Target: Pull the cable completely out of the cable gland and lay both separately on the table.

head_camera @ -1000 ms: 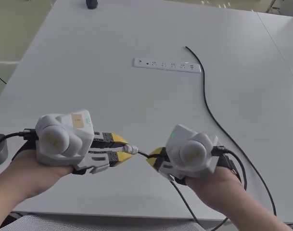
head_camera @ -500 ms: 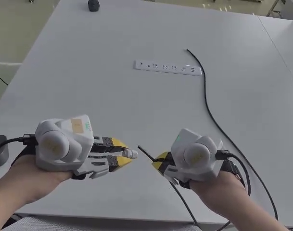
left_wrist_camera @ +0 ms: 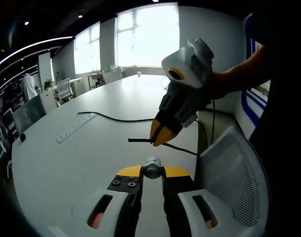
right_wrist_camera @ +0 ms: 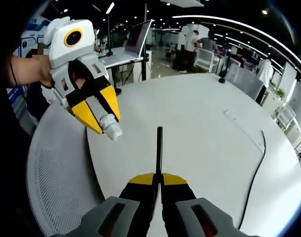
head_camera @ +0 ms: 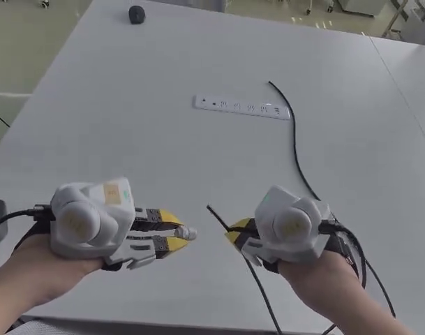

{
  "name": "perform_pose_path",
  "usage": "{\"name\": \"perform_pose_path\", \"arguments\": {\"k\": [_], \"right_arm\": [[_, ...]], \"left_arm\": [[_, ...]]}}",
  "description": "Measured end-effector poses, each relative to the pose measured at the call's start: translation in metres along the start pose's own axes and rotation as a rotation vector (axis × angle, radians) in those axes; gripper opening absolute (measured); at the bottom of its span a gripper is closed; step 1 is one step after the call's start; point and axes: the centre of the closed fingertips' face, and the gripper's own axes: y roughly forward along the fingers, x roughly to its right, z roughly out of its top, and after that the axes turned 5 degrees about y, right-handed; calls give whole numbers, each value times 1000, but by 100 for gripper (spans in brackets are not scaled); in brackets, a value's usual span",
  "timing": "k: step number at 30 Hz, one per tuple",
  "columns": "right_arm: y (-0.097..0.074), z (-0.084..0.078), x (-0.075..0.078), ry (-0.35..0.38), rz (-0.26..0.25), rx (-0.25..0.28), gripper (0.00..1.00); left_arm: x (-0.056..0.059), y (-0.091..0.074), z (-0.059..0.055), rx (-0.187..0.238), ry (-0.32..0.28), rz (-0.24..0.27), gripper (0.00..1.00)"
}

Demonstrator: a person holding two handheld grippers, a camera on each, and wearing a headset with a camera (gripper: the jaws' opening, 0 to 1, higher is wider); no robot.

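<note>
white bench (head_camera: 128, 125) in an open office, with a power strip (head_camera: 241, 107) lying far from the hands and a black cord (head_camera: 294, 150) curving from its right end. left tool (head_camera: 177, 234) is clenched on the cable gland (head_camera: 187, 233), whose pale end pokes out past the yellow tips, near the bench's front edge. right tool (head_camera: 234, 234) is clamped on the cable (head_camera: 217, 217). the cable's free end juts toward the gland but stays clear of it, with a gap between. the rest of the cable runs back past the near edge.
</note>
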Motion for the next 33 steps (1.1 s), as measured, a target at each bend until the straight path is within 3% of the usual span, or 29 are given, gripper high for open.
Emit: {"name": "perform_pose_path", "arguments": {"k": [2, 16, 18, 27, 33], "right_arm": [[-1, 7, 8, -33, -30, 8, 0], [16, 47, 39, -36, -60, 15, 0], [20, 51, 43, -72, -75, 5, 0], [40, 78, 49, -72, -66, 20, 0], [60, 102, 47, -54, -40, 33, 0]], "left_arm": [[0, 0, -1, 5, -3, 2, 15], [3, -3, -21, 2, -12, 3, 16], [3, -3, -25, -1, -17, 1, 16], [1, -7, -38, -3, -18, -2, 16], [3, -8, -54, -15, -28, -18, 16]]}}
